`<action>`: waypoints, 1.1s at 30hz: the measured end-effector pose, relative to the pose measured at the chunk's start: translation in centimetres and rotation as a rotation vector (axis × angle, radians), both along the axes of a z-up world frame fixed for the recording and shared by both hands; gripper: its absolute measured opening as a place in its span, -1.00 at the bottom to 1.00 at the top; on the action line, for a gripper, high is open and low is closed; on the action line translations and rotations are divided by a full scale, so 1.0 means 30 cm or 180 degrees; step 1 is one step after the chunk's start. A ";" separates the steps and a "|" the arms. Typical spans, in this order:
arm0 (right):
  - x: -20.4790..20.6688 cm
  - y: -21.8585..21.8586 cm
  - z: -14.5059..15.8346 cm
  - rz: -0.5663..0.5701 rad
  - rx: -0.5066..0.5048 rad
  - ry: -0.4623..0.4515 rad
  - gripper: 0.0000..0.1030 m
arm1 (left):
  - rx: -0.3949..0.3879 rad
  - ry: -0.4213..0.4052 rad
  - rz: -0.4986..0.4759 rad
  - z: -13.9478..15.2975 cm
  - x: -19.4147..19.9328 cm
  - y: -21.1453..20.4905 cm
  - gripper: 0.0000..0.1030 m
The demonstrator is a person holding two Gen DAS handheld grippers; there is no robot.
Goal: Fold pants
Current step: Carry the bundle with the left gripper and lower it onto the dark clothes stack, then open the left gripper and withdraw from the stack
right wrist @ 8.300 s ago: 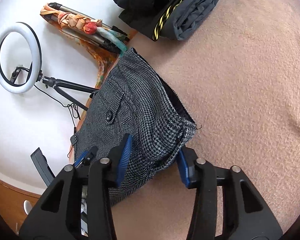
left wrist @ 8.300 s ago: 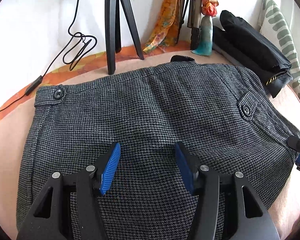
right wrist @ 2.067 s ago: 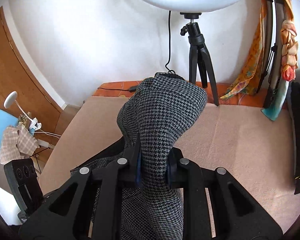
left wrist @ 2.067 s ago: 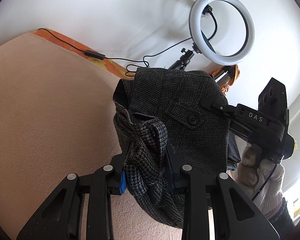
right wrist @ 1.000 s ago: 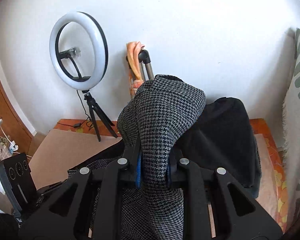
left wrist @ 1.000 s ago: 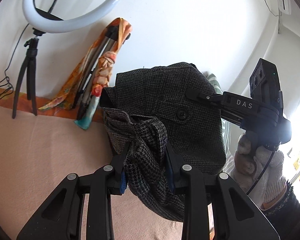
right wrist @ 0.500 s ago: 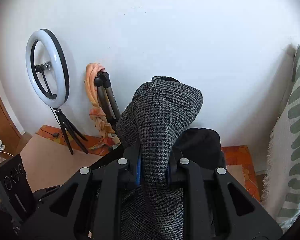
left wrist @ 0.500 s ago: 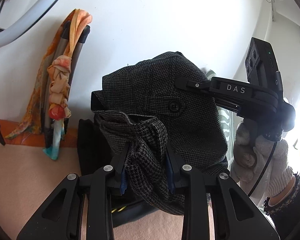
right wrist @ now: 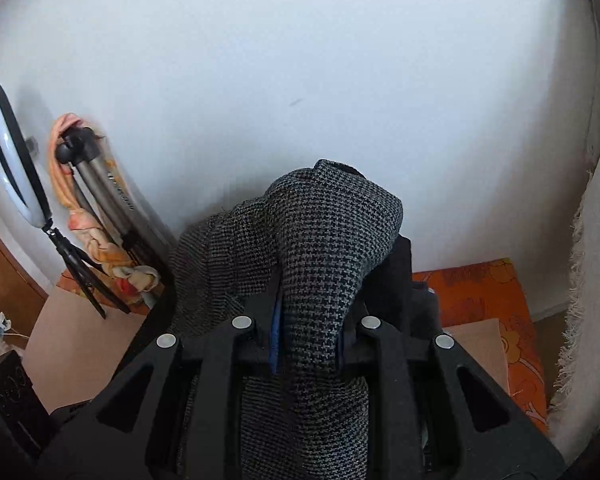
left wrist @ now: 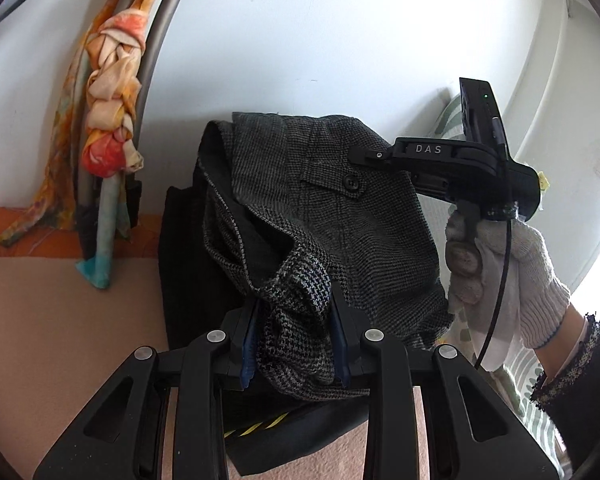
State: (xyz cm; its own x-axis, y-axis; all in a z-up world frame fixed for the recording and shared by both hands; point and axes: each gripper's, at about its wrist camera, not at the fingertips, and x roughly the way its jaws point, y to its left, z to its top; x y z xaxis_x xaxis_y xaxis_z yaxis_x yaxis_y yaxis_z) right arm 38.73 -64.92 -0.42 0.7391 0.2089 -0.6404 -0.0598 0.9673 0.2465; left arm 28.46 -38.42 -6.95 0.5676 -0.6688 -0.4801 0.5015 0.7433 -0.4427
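Both grippers are carrying the folded pants (left wrist: 340, 216) in the air, right over the dark clothes pile (left wrist: 188, 272) by the wall. The left gripper (left wrist: 294, 344) is clamped on a bunched wad of the tweed. The right gripper (right wrist: 308, 340) has the cloth between its jaws too, and those jaws have just been easing apart, though the pads look to be on the fabric yet.

The step looks like setting the bundle down on the pile. Best to lower both ends level so the fold doesn't slump, then let go together.

Things in the way: the tripod legs with a scarf (left wrist: 108, 120) tied on, just left of the pile, the ring light (right wrist: 12, 160) further left, and a striped cushion (right wrist: 596, 280) on the right.
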 end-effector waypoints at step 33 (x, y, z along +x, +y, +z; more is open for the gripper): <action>-0.555 0.255 0.202 -0.0961 -0.0854 -0.0256 0.98 | 0.0304 -0.0297 -0.0009 0.279 -0.333 0.282 0.31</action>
